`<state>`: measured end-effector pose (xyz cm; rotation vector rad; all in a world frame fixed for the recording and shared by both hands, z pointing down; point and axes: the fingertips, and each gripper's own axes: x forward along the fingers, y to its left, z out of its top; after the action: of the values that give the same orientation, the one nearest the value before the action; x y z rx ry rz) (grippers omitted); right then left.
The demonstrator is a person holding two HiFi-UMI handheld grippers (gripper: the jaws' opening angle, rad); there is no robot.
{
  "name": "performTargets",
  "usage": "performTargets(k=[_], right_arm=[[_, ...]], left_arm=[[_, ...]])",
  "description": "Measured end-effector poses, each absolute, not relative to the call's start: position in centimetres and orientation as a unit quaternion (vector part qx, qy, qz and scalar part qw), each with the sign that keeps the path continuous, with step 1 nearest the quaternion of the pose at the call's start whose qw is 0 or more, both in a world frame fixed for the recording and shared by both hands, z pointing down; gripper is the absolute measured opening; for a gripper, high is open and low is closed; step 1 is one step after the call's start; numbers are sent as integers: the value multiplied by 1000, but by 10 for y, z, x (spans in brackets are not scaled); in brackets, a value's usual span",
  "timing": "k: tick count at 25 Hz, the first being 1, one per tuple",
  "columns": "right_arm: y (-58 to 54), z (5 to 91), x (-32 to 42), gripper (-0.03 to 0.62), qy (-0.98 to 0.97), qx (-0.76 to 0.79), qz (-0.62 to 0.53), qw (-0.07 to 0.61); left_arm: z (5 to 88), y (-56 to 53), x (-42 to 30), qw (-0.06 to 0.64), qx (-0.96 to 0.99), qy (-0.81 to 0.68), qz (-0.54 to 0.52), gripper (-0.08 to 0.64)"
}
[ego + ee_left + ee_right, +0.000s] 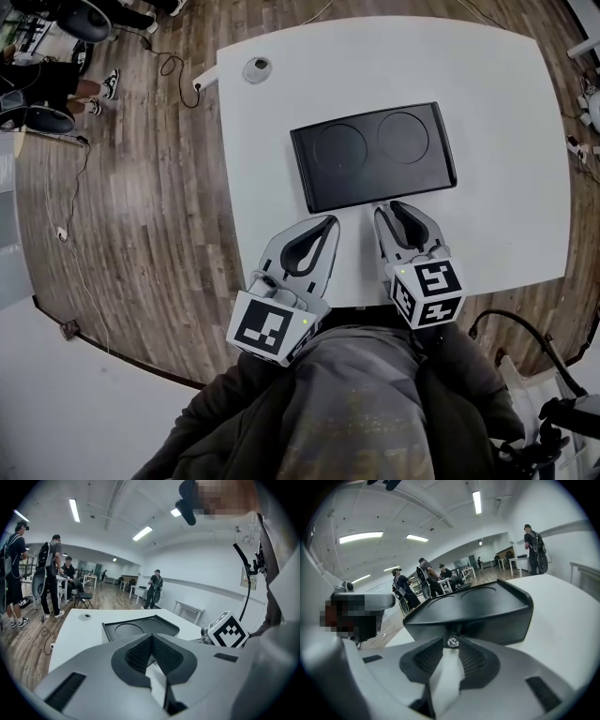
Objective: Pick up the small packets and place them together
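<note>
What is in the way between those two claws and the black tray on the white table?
Nothing visible. Only white table lies between the shut left gripper and the black tray; the open right gripper has its tips at the tray's near wall. No packets show in any view.

I can read no word, number or brand name in these views. The marker cube (272, 328) of the left gripper (330, 223) carries only black and white square patterns, not letters. It is the same on the second marker cube (428, 292) of the right gripper (386, 208). In the left gripper view, a wall sheet (244, 578) has some print, but it is too small for me to read. The shirt (361, 412) of the person has a faint yellowish print, and it is too dim for me to make out.
</note>
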<state>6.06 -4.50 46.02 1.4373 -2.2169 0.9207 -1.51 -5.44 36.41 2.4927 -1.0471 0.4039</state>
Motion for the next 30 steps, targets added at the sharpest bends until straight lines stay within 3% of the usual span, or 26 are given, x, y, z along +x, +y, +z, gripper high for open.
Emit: performTargets(k=[30], right_arm=[[-38,472,63,77,-749,551,323,177]], left_arm=[[370,-54,-29,206,903,-348,142,3]])
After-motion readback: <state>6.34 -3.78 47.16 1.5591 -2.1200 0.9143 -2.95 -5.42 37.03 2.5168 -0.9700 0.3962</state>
